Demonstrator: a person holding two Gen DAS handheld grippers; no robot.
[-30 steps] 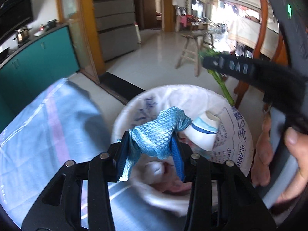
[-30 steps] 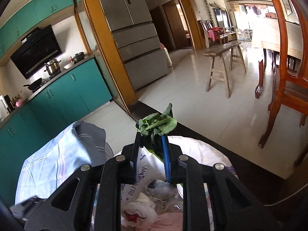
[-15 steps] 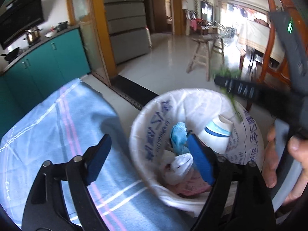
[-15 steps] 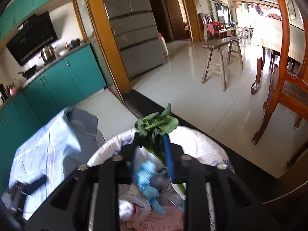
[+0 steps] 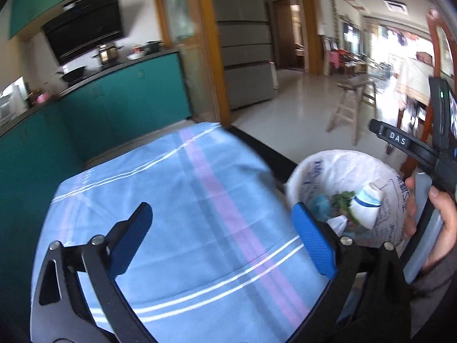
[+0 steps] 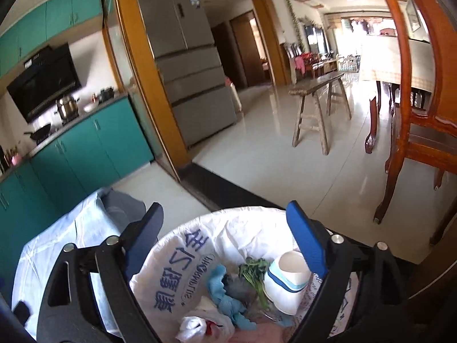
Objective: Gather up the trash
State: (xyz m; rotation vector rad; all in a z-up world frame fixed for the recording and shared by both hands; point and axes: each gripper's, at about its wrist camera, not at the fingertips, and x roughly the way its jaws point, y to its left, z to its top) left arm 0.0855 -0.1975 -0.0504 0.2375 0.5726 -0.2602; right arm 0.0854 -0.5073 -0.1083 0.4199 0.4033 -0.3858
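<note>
Left gripper (image 5: 221, 237): my jaws stand wide apart and hold nothing; they hang over the blue striped cloth (image 5: 177, 205).
Right gripper (image 6: 225, 235): jaws also spread wide, nothing between them; they hang right above the bin (image 6: 200, 237).
Bin: one, lined with a white printed bag, just past the cloth's right edge; in my left view it sits to the right of my jaws (image 5: 322, 168).
Trash in bin: one blue rag (image 6: 225, 294), one bunch of greens (image 6: 254, 271), one white cup with a blue band (image 6: 288, 280), one crumpled white wad (image 6: 200, 325) near me, and some pinkish scraps I cannot make out.
Trash outside bin: I see none on the cloth or floor in either view.
Key relation: the bin lies straight below my right jaws and off to the right of my left ones, so my right hand is nearer.
Greens' long axis: stems run near-to-far, leaves at the far end.
Judgement: collecting looks about finished.
</note>
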